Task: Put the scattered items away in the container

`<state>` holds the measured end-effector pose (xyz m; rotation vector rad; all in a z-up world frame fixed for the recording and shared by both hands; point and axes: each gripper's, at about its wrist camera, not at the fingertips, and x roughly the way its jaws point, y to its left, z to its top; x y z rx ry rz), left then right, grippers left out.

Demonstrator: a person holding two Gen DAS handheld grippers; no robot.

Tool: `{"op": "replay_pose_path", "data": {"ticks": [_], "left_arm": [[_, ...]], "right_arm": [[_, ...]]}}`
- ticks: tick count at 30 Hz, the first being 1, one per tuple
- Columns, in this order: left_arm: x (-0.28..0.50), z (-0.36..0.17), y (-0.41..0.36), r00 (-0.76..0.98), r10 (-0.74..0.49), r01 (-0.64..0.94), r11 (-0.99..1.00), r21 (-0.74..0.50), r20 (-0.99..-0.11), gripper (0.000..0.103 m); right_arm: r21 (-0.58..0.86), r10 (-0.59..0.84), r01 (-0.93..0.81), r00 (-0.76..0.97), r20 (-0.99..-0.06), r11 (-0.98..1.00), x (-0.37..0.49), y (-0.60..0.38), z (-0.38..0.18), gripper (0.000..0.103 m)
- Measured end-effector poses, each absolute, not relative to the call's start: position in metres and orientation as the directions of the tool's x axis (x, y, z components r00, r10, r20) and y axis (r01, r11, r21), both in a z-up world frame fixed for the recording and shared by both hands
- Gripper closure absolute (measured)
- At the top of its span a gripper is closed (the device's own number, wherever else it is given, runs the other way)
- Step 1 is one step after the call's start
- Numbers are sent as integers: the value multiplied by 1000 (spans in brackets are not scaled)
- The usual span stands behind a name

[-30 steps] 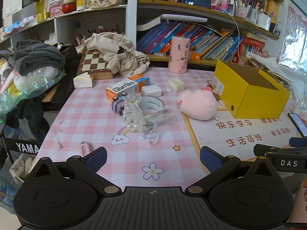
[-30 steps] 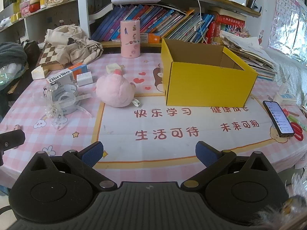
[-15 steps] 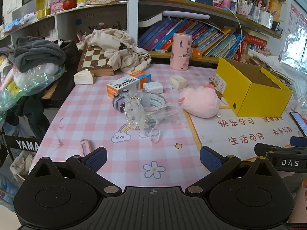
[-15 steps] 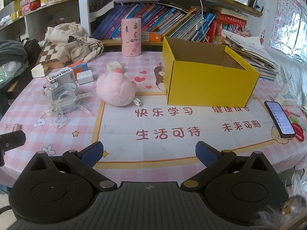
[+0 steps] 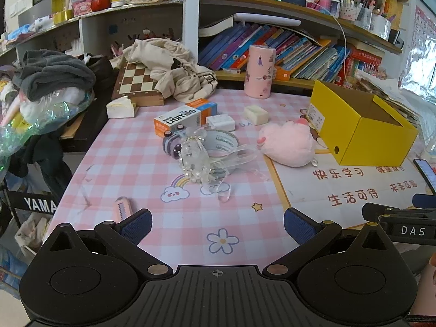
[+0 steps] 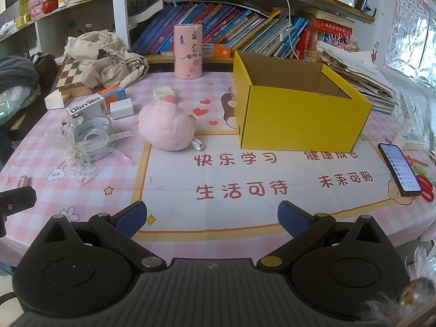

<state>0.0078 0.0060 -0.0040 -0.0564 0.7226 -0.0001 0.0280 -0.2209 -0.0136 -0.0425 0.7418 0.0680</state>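
Observation:
An open yellow box (image 5: 362,125) (image 6: 297,114) stands on the pink checked table, right of centre. Left of it lie a pink plush toy (image 5: 286,147) (image 6: 166,128), a tape roll (image 5: 222,143) (image 6: 94,133) with a clear ribbon-and-pearl bow (image 5: 197,163) (image 6: 79,150), an orange and white usmile box (image 5: 182,118) (image 6: 92,103), a white block (image 5: 220,122) (image 6: 122,109), a cream block (image 5: 256,114) (image 6: 163,92) and a small pink comb (image 5: 124,208). My left gripper (image 5: 216,226) and right gripper (image 6: 211,218) are both open and empty above the table's near edge.
A pink cylinder (image 5: 260,72) (image 6: 188,51), a chessboard (image 5: 137,83) under crumpled cloth (image 5: 174,68), and bookshelves line the back. A phone (image 6: 399,169) and scissors lie at the right edge. Clothes and bags pile up at the left.
My left gripper has risen and drawn back slightly, so the items appear lower in view. The right view rose a little too. Nothing on the table moved.

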Motion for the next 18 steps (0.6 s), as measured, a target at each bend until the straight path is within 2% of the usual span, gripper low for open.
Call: {"op": "replay_pose_path", "data": {"ticks": [18], "left_arm": [[7, -4, 8, 750, -26, -19, 998, -61, -661, 0]], "right_arm": [[-18, 45, -78, 732, -680, 997, 26, -219, -12, 0]]}}
